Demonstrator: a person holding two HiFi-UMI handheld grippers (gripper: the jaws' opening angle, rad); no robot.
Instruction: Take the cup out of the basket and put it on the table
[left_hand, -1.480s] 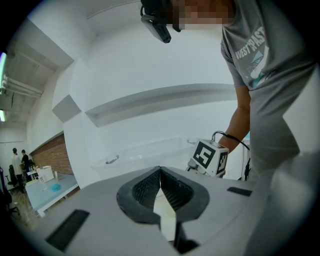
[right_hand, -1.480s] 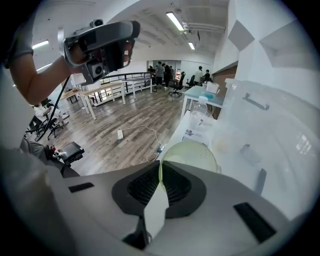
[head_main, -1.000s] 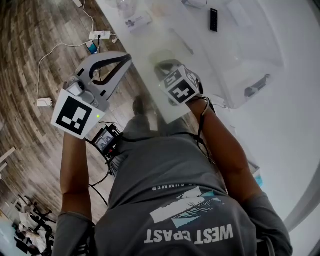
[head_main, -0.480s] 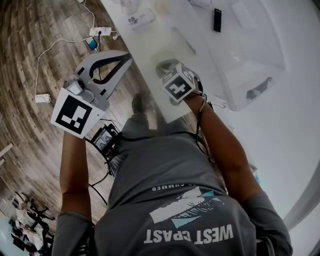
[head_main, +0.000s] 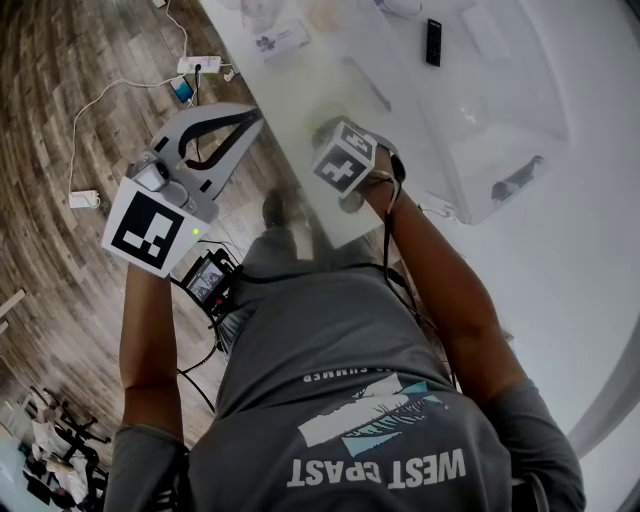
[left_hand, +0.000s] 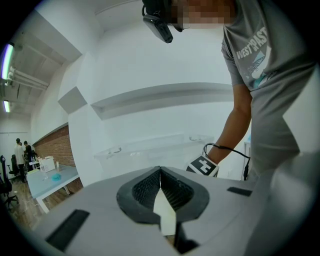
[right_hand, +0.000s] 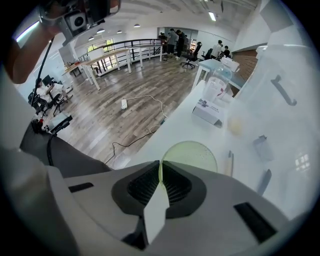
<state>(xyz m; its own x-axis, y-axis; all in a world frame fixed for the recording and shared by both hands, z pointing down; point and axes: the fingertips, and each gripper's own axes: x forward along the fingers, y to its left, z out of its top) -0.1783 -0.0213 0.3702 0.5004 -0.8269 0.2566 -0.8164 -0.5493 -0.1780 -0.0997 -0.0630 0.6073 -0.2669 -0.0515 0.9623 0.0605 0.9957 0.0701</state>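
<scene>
Cup (right_hand: 192, 156) status: right gripper (right_hand: 160, 166) fingers are pinched on its pale green rim, and it's tipped steeper and sits lower over the bench (right_hand: 172, 132) edge than a second ago. Lift-out looks done, set-down next. Left gripper (left_hand: 160, 172) fingers closed, empty, off the bench.

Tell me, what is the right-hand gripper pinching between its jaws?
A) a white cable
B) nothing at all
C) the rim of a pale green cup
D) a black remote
C: in the right gripper view, the right gripper has its jaws closed on the rim of the pale green cup, with the white table behind it.
</scene>
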